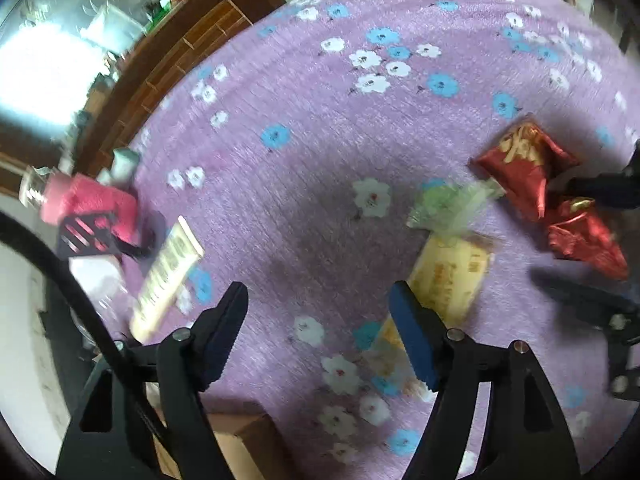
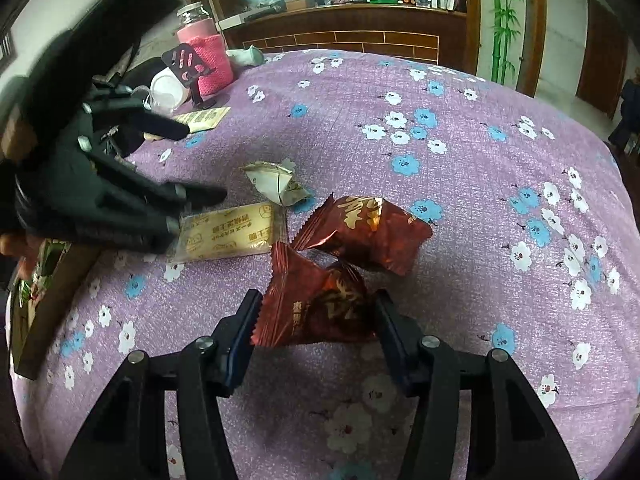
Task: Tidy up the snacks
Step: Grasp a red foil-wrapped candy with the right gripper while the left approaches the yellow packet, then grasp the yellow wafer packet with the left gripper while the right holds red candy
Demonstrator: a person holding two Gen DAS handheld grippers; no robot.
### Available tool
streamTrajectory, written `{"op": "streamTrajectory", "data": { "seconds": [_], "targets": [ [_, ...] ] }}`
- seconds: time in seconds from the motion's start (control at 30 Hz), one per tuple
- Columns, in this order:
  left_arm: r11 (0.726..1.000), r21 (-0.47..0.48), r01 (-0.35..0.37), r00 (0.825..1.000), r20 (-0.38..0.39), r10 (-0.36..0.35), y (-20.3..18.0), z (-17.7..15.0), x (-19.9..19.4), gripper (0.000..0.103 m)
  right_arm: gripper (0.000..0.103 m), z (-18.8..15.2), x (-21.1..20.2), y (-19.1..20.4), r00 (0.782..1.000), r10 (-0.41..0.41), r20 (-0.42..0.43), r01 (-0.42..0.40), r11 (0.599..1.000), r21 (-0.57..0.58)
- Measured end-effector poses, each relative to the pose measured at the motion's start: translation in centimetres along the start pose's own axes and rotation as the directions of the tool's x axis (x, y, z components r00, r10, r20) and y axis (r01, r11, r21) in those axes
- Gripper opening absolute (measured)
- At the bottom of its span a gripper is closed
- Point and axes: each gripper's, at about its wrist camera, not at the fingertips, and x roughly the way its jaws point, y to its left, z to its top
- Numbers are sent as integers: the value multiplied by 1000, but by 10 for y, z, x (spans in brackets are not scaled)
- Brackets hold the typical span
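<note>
— Right gripper [image 2: 316, 320]? Closed around a red snack packet [image 2: 320, 304] mid-table, beside a second red packet [image 2: 368, 232]
— Left gripper [image 1: 320, 320]? Wide, empty, over the yellow sachet [image 1: 452, 272]; jar [image 2: 200, 40] at the far edge, contents hidden

red snack packets [image 2: 360, 236] — glossy crinkled foil | yellow wrapper [image 2: 232, 232] — shiny clear plastic | desk cloth [image 2: 480, 240] — matt woven fabric | jar sleeve [image 2: 210, 64] — rough knit | fingers [image 2: 240, 332] — matt black plastic
</note>
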Motion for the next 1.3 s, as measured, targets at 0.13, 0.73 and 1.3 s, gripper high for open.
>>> {"op": "streamTrajectory", "data": {
  "seconds": [0.13,0.73,1.3],
  "targets": [
    [1000,25,10,1000,-7,-10,-6,0,7,90,57,1,1,1,1000,1,3,-1,1000,-11],
    [923,-117,367,920,-100,-378,-7,-2,-5,92,58,0,2,0,1000,-15,19,15,1000,-9],
    [914,-191,358,928,-40,-371,-35,-7,-3,35,44,-5,0,2,999,4,34,0,993,-118]
  ]
}}
